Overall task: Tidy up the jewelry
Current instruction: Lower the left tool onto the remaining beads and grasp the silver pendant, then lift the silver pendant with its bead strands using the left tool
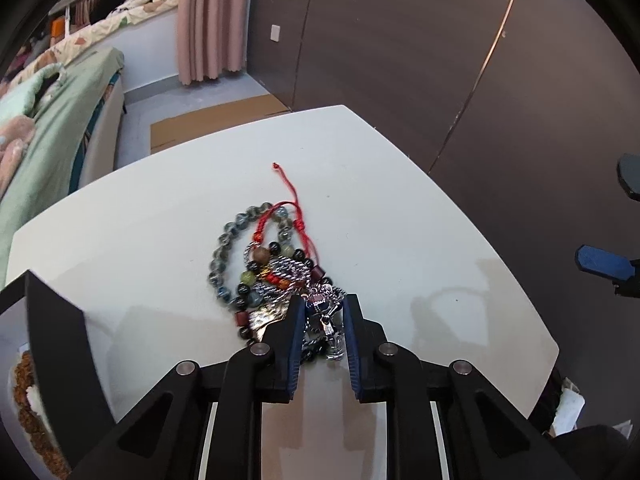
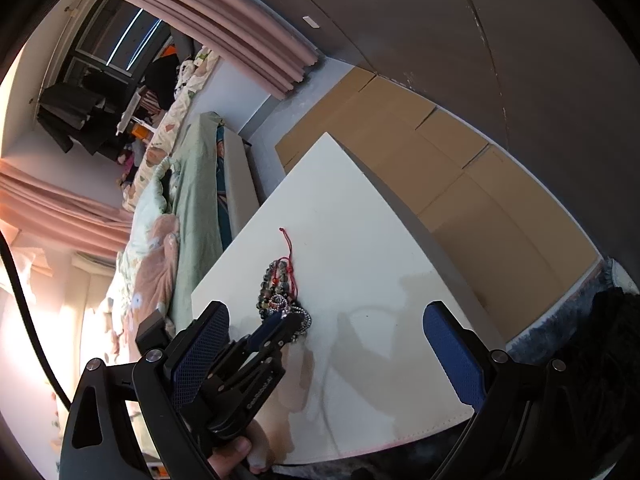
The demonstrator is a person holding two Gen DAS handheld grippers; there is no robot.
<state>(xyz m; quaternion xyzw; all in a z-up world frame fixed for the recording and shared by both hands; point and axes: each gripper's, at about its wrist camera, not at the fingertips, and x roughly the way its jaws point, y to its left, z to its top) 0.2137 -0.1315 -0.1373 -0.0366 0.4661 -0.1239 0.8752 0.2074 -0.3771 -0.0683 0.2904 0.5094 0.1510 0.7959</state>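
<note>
A tangle of jewelry (image 1: 272, 264) lies on the white table (image 1: 400, 200): a grey bead bracelet (image 1: 224, 248), a red cord (image 1: 294, 204), mixed dark and coloured beads, and silver chains. My left gripper (image 1: 325, 308) is down at the near end of the pile, its blue pads pressed on a silver chain with a pendant (image 1: 326, 316). The right wrist view shows the same pile (image 2: 280, 292) with the left gripper (image 2: 280, 326) on it. My right gripper (image 2: 328, 312) hangs wide open over bare table to the right of the pile, holding nothing.
A black box (image 1: 56, 340) at the left edge holds a brown beaded piece (image 1: 24, 400). A bed with a green blanket (image 1: 48, 140) stands beyond the table's left side. Flattened cardboard (image 2: 440, 168) covers the floor by the dark wall. A person's hand (image 2: 240, 452) grips the left tool.
</note>
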